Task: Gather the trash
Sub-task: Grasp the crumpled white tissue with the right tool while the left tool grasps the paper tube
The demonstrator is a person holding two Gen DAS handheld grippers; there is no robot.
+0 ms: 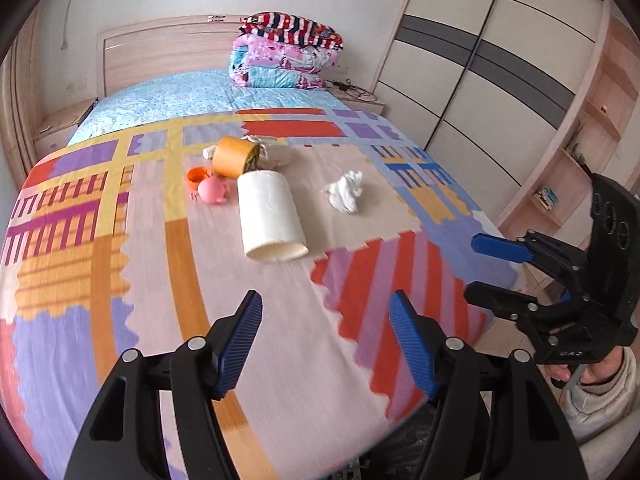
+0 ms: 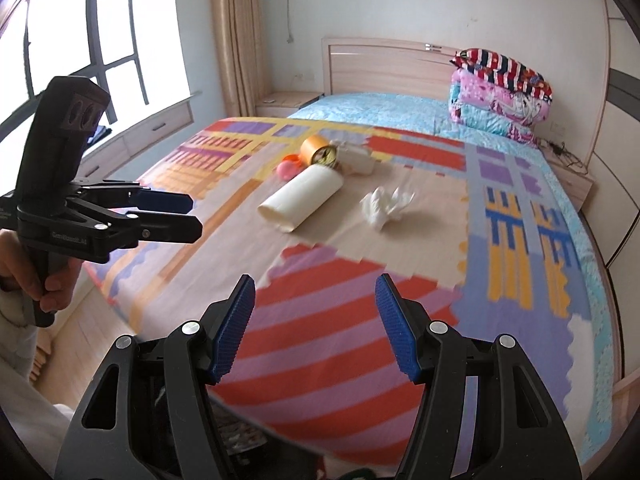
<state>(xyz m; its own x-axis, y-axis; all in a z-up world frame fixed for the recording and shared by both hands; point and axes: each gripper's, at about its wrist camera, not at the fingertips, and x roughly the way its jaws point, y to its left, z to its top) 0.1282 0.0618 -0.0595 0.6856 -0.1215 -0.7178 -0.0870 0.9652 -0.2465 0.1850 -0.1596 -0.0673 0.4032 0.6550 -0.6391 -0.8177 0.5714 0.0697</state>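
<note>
A crumpled white tissue [image 1: 345,191] [image 2: 386,204] lies on the patchwork bed sheet [image 1: 280,340]. To its left a white paper roll [image 1: 270,216] [image 2: 302,198] lies on its side. Behind the roll are an orange tape roll [image 1: 234,157] [image 2: 320,151], a pink ball [image 1: 212,191] [image 2: 285,169], an orange cap [image 1: 198,176] and a beige bundle [image 2: 356,158]. My left gripper [image 1: 326,304] [image 2: 194,218] hovers open over the near end of the bed with nothing between its fingers. My right gripper [image 2: 316,284] [image 1: 474,268] is also open and empty, off the bed's near right corner.
Folded quilts [image 1: 288,52] are stacked by the wooden headboard [image 1: 168,52]. A wardrobe [image 1: 500,60] and open shelves [image 1: 580,152] stand to the right, a window [image 2: 80,32] to the left. Something dark like a black bag [image 1: 404,440] shows below the bed's near edge.
</note>
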